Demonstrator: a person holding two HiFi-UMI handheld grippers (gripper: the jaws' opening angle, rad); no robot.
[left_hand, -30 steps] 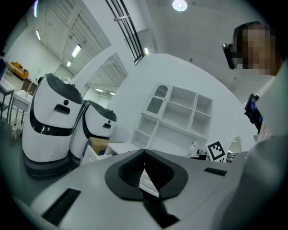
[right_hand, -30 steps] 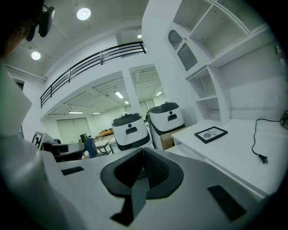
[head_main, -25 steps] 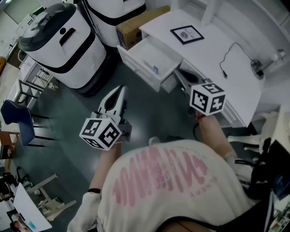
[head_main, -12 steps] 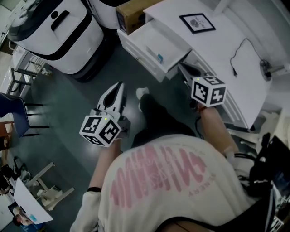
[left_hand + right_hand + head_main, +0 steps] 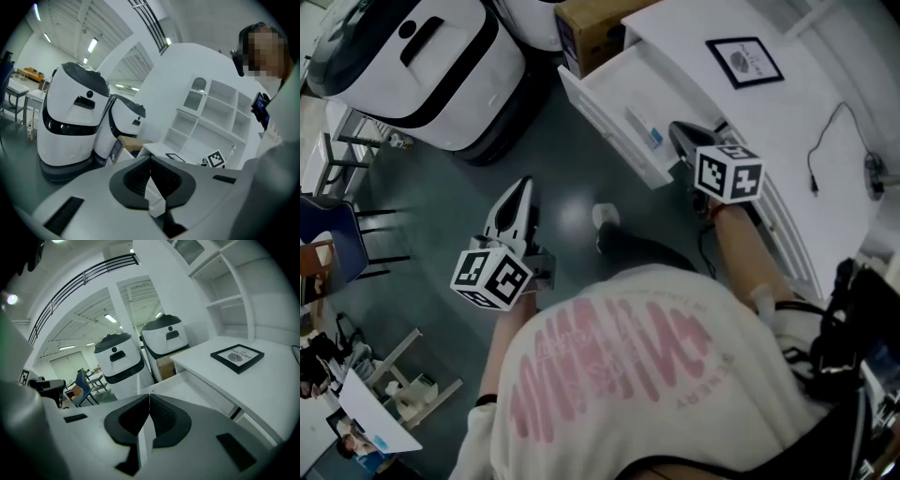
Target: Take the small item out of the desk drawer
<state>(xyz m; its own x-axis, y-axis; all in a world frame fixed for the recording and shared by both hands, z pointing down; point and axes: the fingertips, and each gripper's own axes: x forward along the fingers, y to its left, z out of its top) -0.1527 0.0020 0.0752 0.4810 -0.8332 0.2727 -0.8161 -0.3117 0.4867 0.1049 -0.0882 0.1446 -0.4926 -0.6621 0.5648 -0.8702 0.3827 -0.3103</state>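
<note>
The white desk drawer (image 5: 619,89) stands pulled open at the top of the head view. Inside it lies a small item with a blue end (image 5: 653,139), beside a pale flat piece (image 5: 637,120). My right gripper (image 5: 676,128) hovers at the drawer's near right corner, close to the small item, with its jaws shut and nothing between them (image 5: 149,399). In the right gripper view the open drawer (image 5: 180,389) lies just ahead. My left gripper (image 5: 522,185) hangs over the dark floor left of the drawer, also shut and empty (image 5: 150,161).
The white desk top (image 5: 787,141) carries a framed picture (image 5: 745,61) and a black cable (image 5: 830,141). A cardboard box (image 5: 591,23) and large white machines (image 5: 422,66) stand left of the desk. A blue chair (image 5: 328,244) is at far left. The person's shoe (image 5: 605,217) is on the floor.
The person has stepped toward the desk. The right gripper has come up to the drawer's near corner, and the left gripper has drifted left and lower in the view. Both stay shut.
</note>
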